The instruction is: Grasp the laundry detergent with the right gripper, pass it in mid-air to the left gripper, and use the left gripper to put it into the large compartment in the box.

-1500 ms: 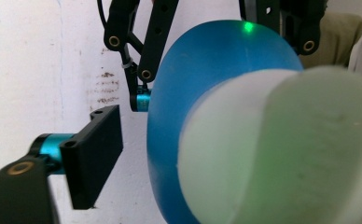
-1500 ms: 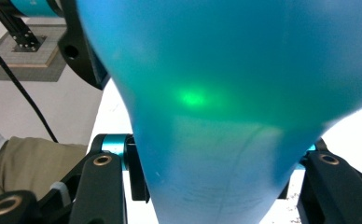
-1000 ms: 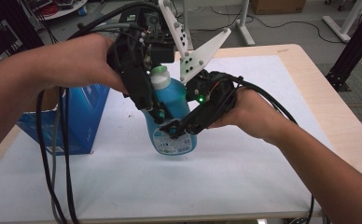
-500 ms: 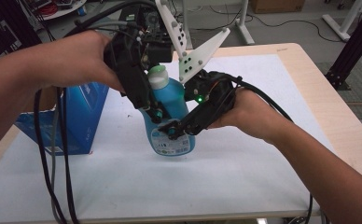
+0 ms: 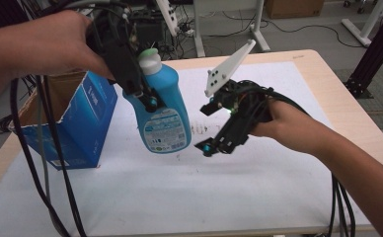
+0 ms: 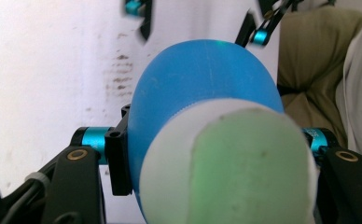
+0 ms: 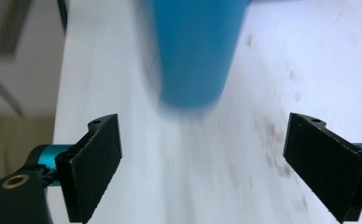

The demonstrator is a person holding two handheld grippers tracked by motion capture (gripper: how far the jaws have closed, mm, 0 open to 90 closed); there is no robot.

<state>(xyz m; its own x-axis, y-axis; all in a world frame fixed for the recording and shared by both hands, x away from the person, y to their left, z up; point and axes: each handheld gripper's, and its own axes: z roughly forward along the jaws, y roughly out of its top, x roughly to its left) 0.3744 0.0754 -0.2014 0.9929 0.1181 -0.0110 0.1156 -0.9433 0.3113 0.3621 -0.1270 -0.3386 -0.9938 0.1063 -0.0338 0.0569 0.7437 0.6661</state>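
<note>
Blue plastic bottle (image 5: 161,109), white cap, labelled, tilted; left hand-held gripper (image 5: 139,90) clamps its neck. Right hand-held gripper (image 5: 214,146) at 3 o'clock, released.

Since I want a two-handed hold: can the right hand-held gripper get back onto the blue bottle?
Probably yes: the right hand-held gripper is open beside the blue bottle held by the left hand-held gripper, with nothing between them.

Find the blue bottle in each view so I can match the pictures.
High view: bottle at centre left, lifted, tilted, held by the left gripper beside the box.
Left gripper view: bottle at centre between the jaws, white cap nearest.
Right gripper view: bottle at top centre, blurred, beyond the open jaws.
Shared landmark: the smudged white sheet.
</note>
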